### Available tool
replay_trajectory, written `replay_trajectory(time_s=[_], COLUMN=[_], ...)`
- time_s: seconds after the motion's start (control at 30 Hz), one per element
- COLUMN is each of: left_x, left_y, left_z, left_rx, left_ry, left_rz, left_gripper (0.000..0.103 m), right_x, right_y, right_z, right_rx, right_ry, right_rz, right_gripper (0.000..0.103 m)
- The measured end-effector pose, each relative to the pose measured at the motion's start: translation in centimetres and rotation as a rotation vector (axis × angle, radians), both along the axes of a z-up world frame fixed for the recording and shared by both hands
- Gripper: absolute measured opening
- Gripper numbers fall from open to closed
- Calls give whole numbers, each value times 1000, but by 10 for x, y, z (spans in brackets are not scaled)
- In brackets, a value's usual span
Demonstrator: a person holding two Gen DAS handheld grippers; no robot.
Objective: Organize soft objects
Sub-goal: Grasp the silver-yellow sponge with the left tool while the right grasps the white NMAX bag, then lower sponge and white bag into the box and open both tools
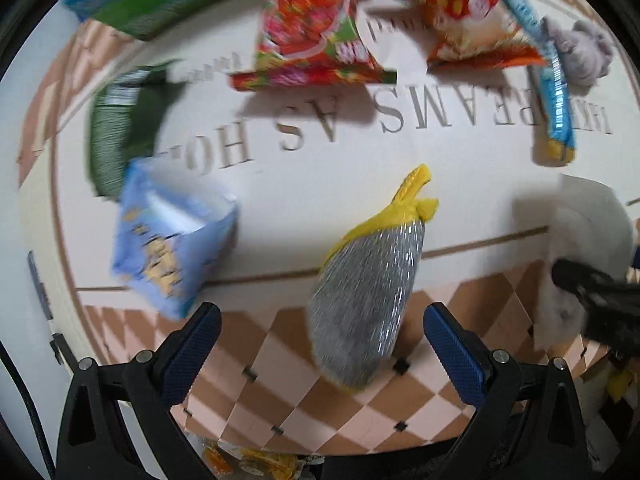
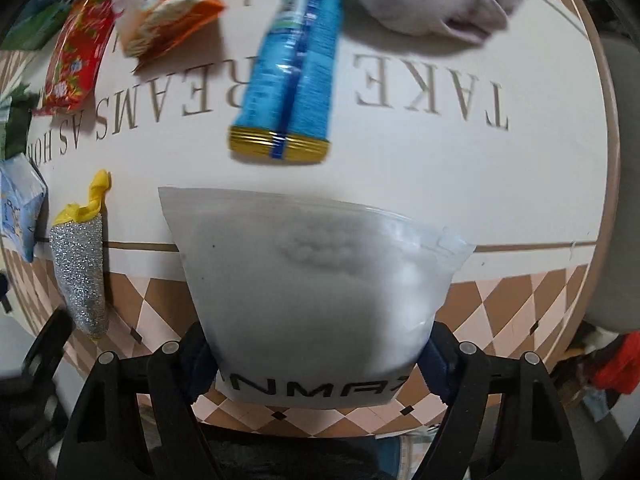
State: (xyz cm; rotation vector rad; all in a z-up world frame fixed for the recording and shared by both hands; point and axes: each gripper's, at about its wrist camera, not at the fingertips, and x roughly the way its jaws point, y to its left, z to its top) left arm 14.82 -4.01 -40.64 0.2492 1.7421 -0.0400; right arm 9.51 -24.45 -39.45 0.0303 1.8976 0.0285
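The frosted zip bag (image 2: 316, 292), puffy with something soft and white, lies at the near edge of the tabletop (image 2: 500, 184), its printed bottom end hanging toward the camera. That end sits between the fingers of the right tool (image 2: 320, 376), whose blue pads flank it on both sides; whether they already press on it cannot be told. The overhang probably gives the pads something to pinch. To the left, the silver glitter pouch (image 1: 362, 308) with a yellow knotted top lies just ahead of the left tool (image 1: 322, 344), whose jaws stand wide and empty. Snack packets (image 1: 316, 36), a blue tube pack (image 2: 296, 64) and a grey plush glove (image 2: 436, 0) lie scattered farther back.
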Motion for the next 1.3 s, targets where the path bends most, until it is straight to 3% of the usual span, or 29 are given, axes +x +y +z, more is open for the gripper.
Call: replay_trajectory(time_s=[0.03, 0.2, 0.3, 0.33, 0.43, 0.53, 0.67, 0.77, 0.87, 0.93, 1.1, 1.27, 1.3], left_x=[2, 2, -3, -5, -7, -6, 13, 52, 103, 144, 235, 304, 315], left_y=[-2, 3, 6, 6, 2, 4, 14, 17, 25, 35, 60, 77, 77], left_z=[-7, -22, -17, -13, 10, 45, 126, 181, 212, 221, 199, 128, 117], left_rx=[-9, -72, -53, -43, -47, -84, -207, -235, -273, -303, -295, -336, -352], left_ry=[23, 83, 60, 42, -1, -45, -139, -218, -258, -268, -279, -144, -115], left_rz=[3, 93, 114, 112, 146, 191, 273, 252, 223, 209, 227, 263, 277], left_gripper=[102, 53, 50, 50, 49, 49, 49, 49, 49, 49, 49, 49, 49], right_x=[-2, -2, 5, 6, 15, 43, 69, 93, 135, 158, 250, 337, 338], right_y=[-8, -45, -54, -56, -60, -68, -71, -56, -53, -28, 3, 46, 67], right_z=[-13, -27, -24, -24, -14, 11, 69, 139, 190, 214, 206, 152, 143], right_rx=[13, 66, 77, 81, 94, 118, 209, 258, 310, 298, 215, 142, 135], right_ry=[4, 41, 46, 39, 7, -50, -157, -270, -384, -423, -450, -383, -366], right_rz=[-13, -109, -130, -127, -115, -90, -45, -2, 1, 7, -8, 19, 22], right_gripper=[85, 85, 83, 78, 70, 68, 68, 68, 68, 68, 68, 68, 68])
